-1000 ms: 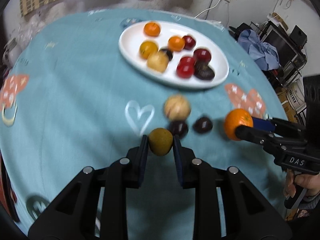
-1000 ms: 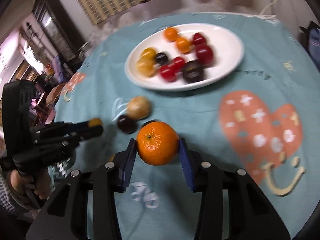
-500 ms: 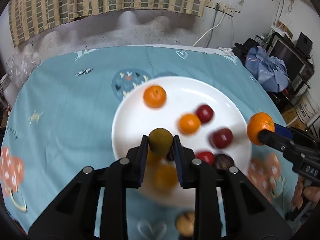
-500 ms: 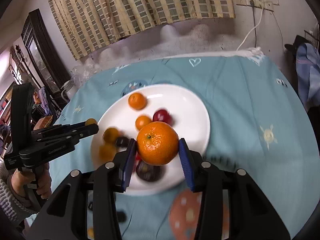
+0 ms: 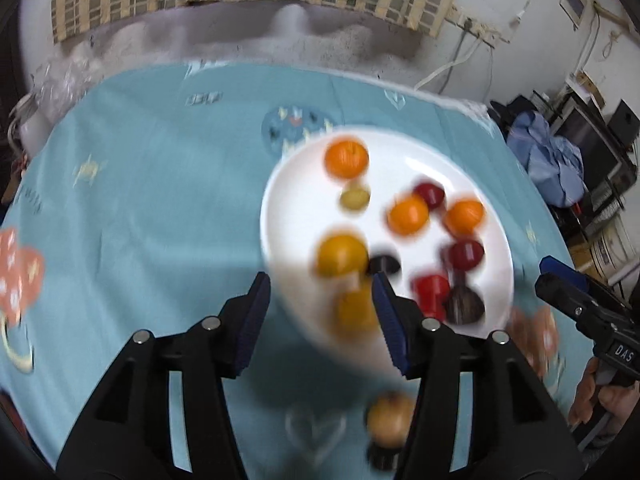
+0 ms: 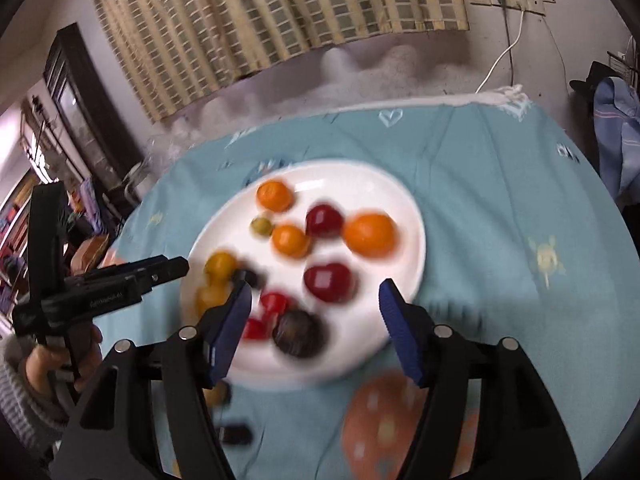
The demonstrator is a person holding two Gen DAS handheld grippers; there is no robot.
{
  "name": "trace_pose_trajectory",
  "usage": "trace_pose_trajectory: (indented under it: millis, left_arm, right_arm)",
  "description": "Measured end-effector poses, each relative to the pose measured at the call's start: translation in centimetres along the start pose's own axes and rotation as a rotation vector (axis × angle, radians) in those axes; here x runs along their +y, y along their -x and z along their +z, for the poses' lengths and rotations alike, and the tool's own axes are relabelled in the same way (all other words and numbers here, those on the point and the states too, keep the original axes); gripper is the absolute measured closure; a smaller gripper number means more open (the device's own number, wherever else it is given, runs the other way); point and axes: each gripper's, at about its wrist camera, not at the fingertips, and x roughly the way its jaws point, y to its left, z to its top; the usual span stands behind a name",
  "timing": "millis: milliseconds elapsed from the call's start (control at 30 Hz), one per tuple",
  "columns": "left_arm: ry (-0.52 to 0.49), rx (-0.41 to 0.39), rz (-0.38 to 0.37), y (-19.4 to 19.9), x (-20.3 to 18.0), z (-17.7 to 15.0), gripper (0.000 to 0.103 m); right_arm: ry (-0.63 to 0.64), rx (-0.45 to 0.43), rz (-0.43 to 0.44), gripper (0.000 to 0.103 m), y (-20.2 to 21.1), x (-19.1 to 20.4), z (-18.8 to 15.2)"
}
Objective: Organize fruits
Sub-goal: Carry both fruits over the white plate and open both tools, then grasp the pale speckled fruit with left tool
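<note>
A white plate (image 5: pixel 300 208) on the blue tablecloth holds several oranges, red fruits and dark fruits. My left gripper (image 5: pixel 320 312) hovers over the plate's near left edge, its jaws opening with nothing between them. A small olive-yellow fruit (image 5: pixel 354 198) lies on the plate beyond it. My right gripper (image 6: pixel 316 320) hangs over the plate's (image 6: pixel 384 184) near side, jaws also opening and empty. A large orange (image 6: pixel 370 234) rests on the plate ahead of it. Each gripper shows in the other's view: the right gripper (image 5: pixel 546 274) at the right edge, the left gripper (image 6: pixel 180 266) at the left.
Off the plate, a tan fruit (image 5: pixel 390 418) and a dark fruit (image 5: pixel 382 458) lie on the cloth on the near side. A person's hand (image 6: pixel 44 364) holds the left gripper's handle. A wall with a bamboo blind stands behind the table; clutter stands to the right.
Both grippers carried their fruit from the near cloth to over the plate and opened. The olive-yellow fruit and the large orange now lie on the plate.
</note>
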Motion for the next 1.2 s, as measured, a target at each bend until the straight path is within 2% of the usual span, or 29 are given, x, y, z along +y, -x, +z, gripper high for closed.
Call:
trace_pose_trajectory:
  millis: [167,267,367,567,867,967,1200]
  left_arm:
    - [-0.048,0.072,-0.013,1.8,-1.4,-5.7,0.049]
    - [-0.065,0.095,-0.023,2.0,-2.4,-7.5,0.049]
    - [-0.073,0.101,-0.039,1.8,-3.5,-7.8,0.049]
    - [-0.105,0.121,-0.049,0.3,-5.0,-6.9,0.048]
    - [-0.105,0.145,-0.036,-1.5,-5.2,-6.2,0.048]
    - [-0.114,0.144,-0.020,-1.6,-5.3,-6.3,0.045]
    - [-0.125,0.150,0.029,-2.2,-5.6,-6.5,0.043]
  right_arm:
    - [-0.084,0.072,0.012,0.037,2.5,-0.4,-5.9]
    - [-0.079,0.125,0.005,0.037,3.4,-0.3,-8.3]
    - [-0.085,0.154,0.002,0.037,4.0,-0.3,-9.7]
    - [-0.092,0.141,0.008,0.037,4.5,-0.1,-10.0]
    - [-0.098,0.150,0.006,0.037,4.0,-0.4,-10.0]
    - [-0.097,0.156,0.006,0.037,3.9,-0.4,-10.1]
    - [-0.092,0.170,0.013,0.037,3.8,-0.2,-10.2]
